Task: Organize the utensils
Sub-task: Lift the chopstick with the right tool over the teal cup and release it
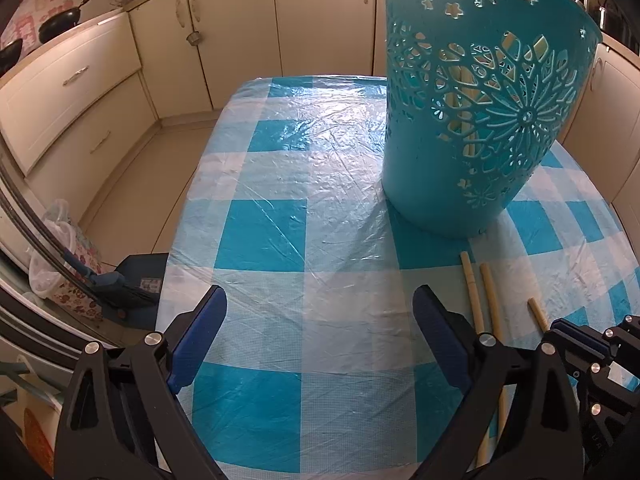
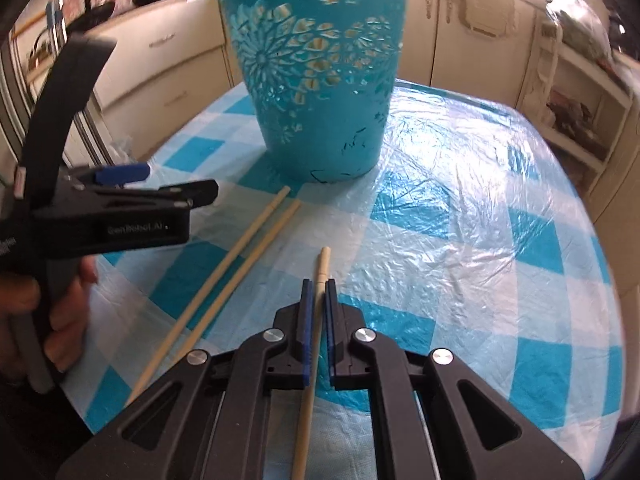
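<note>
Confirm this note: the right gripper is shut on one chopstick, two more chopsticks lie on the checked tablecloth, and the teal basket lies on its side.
One error: the teal basket stands upright on the checked tablecloth, as the right wrist view shows. The right gripper is shut on one chopstick, and two more chopsticks lie on the cloth.

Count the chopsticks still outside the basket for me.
3. One chopstick is clamped in the right hand-held gripper. Two more chopsticks lie side by side on the table, left of it. Others show through the basket holes; that count is unclear.
</note>
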{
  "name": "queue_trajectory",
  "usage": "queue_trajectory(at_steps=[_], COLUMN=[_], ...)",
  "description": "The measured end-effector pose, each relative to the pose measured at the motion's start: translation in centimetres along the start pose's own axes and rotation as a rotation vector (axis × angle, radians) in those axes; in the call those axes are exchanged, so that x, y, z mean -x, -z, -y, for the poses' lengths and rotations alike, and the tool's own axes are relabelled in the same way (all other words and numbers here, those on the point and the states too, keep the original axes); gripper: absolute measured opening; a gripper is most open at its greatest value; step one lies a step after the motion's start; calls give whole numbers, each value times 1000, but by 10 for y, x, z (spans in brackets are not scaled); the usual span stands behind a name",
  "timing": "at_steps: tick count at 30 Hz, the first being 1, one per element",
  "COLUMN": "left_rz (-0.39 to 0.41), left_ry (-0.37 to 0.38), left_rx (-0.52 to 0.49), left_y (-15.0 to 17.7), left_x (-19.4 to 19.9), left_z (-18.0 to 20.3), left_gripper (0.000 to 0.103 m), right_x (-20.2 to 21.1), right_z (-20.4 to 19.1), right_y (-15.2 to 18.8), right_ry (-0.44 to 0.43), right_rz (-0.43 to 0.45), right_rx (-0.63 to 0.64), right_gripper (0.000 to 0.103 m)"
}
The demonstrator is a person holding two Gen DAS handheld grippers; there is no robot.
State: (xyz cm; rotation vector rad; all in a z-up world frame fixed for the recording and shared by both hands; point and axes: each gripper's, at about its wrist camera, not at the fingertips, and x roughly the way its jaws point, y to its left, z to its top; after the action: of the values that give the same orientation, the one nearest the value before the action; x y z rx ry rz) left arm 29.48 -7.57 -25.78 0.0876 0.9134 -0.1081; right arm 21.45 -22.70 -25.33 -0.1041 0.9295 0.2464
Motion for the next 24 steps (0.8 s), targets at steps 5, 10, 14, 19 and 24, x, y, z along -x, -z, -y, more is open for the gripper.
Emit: queue_trajectory(at_steps=[5,10,14,19,24], left_rz=[-1,-2,-5,-7,-4], left_ry=[0,0,-3,-4,1], left_rx=[-1,-2,-6,-7,-2], left_y=[0,0,0,-1,-1], left_x=[0,0,0,-1,-1], left_z=[0,1,2,2,2], left_gripper=[90,90,90,90,90], right_x=[11,51,100,137,121], right_z=[11,32,46,45,44], right_y=[3,-15,-55,-129,-184], right_ry=[-49,-186,-278,-286,-211], right_rz=[30,172,366,601,720], right_rx=[-63,-205,-261,-261,-292], right_gripper=[6,6,6,6,6])
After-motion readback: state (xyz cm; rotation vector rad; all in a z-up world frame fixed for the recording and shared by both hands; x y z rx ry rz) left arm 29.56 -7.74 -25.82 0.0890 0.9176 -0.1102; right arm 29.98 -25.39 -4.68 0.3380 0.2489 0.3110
